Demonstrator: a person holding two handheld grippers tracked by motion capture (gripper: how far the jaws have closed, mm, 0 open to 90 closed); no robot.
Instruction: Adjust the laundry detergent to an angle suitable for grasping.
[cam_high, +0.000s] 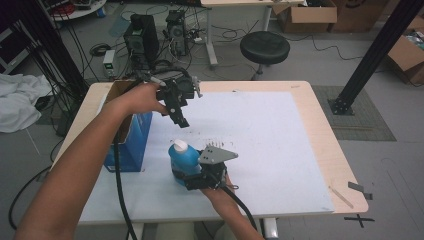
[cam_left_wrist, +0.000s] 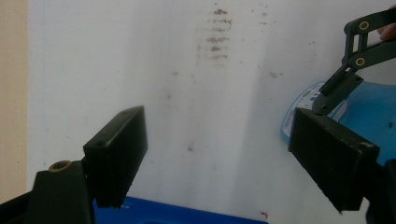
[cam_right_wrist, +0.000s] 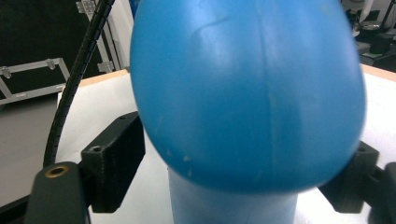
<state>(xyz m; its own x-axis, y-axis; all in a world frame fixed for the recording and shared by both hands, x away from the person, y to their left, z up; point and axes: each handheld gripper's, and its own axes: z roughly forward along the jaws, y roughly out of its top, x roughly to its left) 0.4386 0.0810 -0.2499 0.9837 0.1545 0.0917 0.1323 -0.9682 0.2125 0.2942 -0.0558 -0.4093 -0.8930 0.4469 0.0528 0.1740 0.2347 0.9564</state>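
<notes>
A blue bottle (cam_high: 180, 159) with a white cap stands upright on the white mat (cam_high: 265, 125), near the front middle. My right gripper (cam_high: 184, 176) comes in from the right, level with the bottle's body. In the right gripper view, the bottle (cam_right_wrist: 247, 93) bulges between the two pads (cam_right_wrist: 116, 158), which touch its sides; my right gripper (cam_right_wrist: 243, 163) is shut on it. My left gripper (cam_high: 181, 120) hangs above the mat behind the bottle. Its jaws stand wide apart with nothing between them (cam_left_wrist: 215, 154). The left gripper view looks down on the mat and the bottle (cam_left_wrist: 373, 112) at right.
An open blue box (cam_high: 131, 145) stands at the mat's left edge, beside the bottle. A smudged patch (cam_left_wrist: 217, 37) marks the mat. Beyond the table are a black stool (cam_high: 265, 47), computer cases and cables; the left gripper's cable trails past the table's front-left edge.
</notes>
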